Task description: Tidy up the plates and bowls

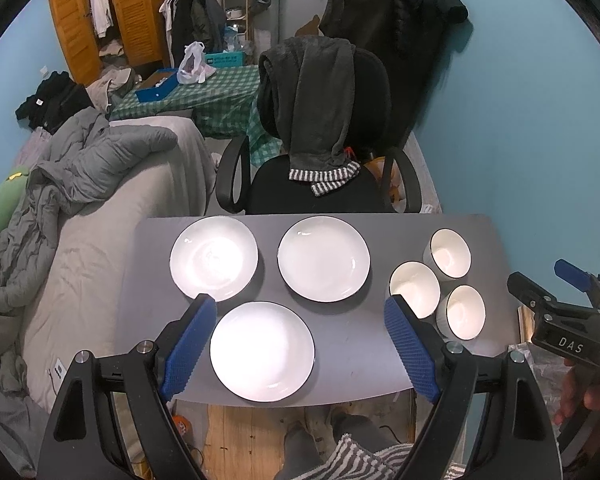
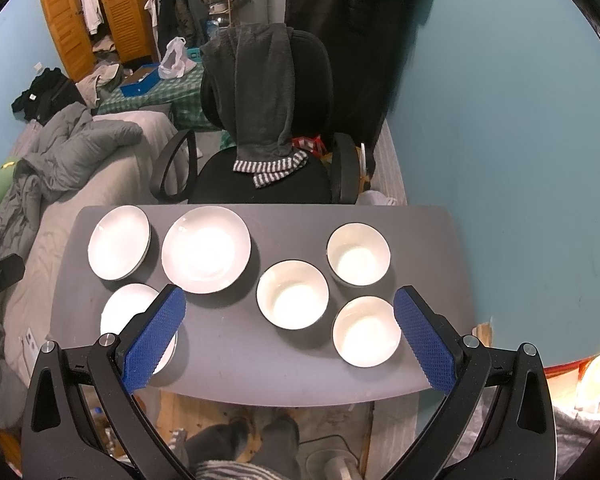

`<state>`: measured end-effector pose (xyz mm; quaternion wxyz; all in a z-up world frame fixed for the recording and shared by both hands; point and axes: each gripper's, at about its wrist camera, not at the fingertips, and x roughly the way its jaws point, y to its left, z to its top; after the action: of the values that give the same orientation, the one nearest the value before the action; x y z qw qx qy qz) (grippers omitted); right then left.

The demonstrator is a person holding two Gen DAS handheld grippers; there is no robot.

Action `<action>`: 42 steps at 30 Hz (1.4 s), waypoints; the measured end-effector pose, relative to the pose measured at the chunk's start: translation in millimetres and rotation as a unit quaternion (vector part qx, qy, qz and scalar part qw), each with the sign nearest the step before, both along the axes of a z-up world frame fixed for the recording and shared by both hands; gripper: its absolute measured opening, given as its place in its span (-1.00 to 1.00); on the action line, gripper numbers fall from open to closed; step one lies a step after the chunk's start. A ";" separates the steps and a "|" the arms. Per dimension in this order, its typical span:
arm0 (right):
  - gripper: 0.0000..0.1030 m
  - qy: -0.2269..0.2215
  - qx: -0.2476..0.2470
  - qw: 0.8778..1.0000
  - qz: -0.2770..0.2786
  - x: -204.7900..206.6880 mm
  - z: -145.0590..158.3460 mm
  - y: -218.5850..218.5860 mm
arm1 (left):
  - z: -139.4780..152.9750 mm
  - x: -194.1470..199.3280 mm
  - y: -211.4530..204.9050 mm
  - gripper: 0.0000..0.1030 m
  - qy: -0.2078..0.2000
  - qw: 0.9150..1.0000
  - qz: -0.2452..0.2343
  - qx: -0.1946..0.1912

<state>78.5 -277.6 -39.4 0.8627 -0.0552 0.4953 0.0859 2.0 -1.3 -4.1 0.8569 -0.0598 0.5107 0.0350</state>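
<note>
Three white plates with dark rims lie on the left half of a small grey table point(image 1: 340, 340): a far-left plate point(image 1: 214, 258), a far-middle plate point(image 1: 324, 258) and a near plate point(image 1: 262, 351). Three white bowls cluster on the right half: a middle bowl point(image 2: 293, 294), a far bowl point(image 2: 358, 254) and a near bowl point(image 2: 366, 331). My left gripper point(image 1: 300, 310) hovers open above the near plate. Over the bowls my right gripper point(image 2: 290, 300) hangs open and holds nothing. The right gripper's body also shows at the left wrist view's right edge.
A black office chair point(image 1: 320, 184) draped with a dark garment stands against the table's far edge. A bed with grey bedding point(image 1: 100, 184) lies to the left and a blue wall point(image 1: 520, 140) to the right. The person's legs show below the near edge.
</note>
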 end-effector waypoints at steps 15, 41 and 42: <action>0.99 0.005 -0.005 1.000 0.002 -4.2 -4.0 1.9 | -3.7 -2.0 -1.6 0.70 0.003 1.000 -0.004 -0.006; 0.99 0.008 -0.002 1.000 0.002 -3.1 -8.1 0.6 | -6.6 -5.5 -0.3 0.70 0.008 1.000 -0.006 -0.008; 0.99 0.009 -0.002 1.000 0.002 -3.1 -8.2 0.7 | -6.9 -5.3 -0.4 0.70 0.009 1.000 -0.006 -0.009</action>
<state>75.4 -276.8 -47.7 0.8580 -0.0574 0.5029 0.0867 -3.4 -1.7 -11.0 0.8521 -0.0639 0.5187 0.0261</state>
